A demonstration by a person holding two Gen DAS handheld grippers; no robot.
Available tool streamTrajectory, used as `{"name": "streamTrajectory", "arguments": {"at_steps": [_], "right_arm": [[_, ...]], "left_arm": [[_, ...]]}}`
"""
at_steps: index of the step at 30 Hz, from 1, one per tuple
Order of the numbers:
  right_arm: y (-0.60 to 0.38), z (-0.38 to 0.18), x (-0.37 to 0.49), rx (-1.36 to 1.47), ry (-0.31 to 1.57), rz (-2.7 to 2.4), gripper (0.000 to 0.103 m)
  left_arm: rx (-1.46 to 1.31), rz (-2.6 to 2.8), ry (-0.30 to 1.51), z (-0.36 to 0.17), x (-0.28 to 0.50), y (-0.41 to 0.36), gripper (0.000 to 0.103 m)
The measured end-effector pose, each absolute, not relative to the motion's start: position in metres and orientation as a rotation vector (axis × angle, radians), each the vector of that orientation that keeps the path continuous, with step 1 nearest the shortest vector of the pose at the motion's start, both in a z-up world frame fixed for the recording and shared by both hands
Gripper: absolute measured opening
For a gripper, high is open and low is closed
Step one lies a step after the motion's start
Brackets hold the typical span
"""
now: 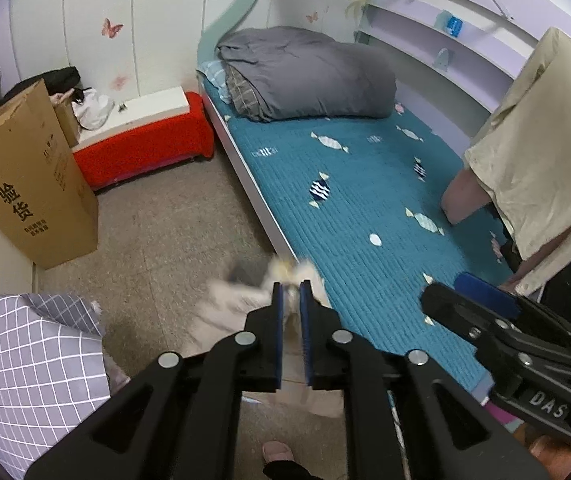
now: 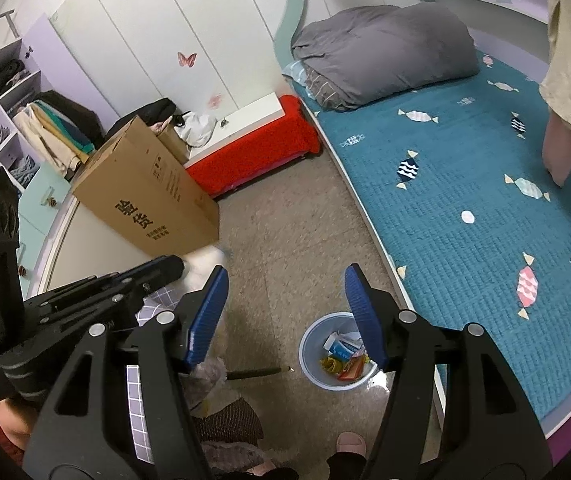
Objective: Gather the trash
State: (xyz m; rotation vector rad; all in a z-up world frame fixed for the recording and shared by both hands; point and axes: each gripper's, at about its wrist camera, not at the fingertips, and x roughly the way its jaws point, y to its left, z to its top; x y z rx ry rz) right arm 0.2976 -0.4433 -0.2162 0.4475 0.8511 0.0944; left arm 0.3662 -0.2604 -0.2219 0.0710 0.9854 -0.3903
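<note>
A: Any readable txt?
B: Big cardboard box has "验货" printed large in black on its side; smaller lines under it, too blurry to read.
A: Anything else?
B: "DAS" in white on the right gripper body, seen in left wrist view. Rest illegible.

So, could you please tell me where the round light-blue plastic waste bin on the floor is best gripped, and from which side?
Probably the thin rim of the round light-blue plastic waste bin, on the side away from the teal quilted bed, coming from above with one finger inside and one outside. It stands upright and open-topped, and its colourful wrappers lie low.
</note>
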Motion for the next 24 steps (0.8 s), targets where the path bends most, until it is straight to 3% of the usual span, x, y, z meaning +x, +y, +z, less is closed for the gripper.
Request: {"name": "streamTrajectory", "arguments": {"at_steps": [1,2,3,24], "right_arm": [[-0.445,-0.216,0.297,0.451,0.851,0.09,0.061],[-0.446,-0.217,0.297,0.455,0.852,0.088,0.061],[-0.446,-0.217,0.297,0.459,0.853,0.086,0.061],[-0.404,-0.194,0.268,0.382,0.803,0.169,0.063]], "left_arm": [[0.077,-0.37,0.986,-0.223,0.368,-0.26,0.031],[0.078,-0.364,0.984,-0.223,0.369,-0.26,0.054],[0.075,-0.358,0.977,-0.222,0.369,-0.259,0.059],[-0.009,-0.182,0.877,-0.185,0.317,-0.206,0.069]]}}
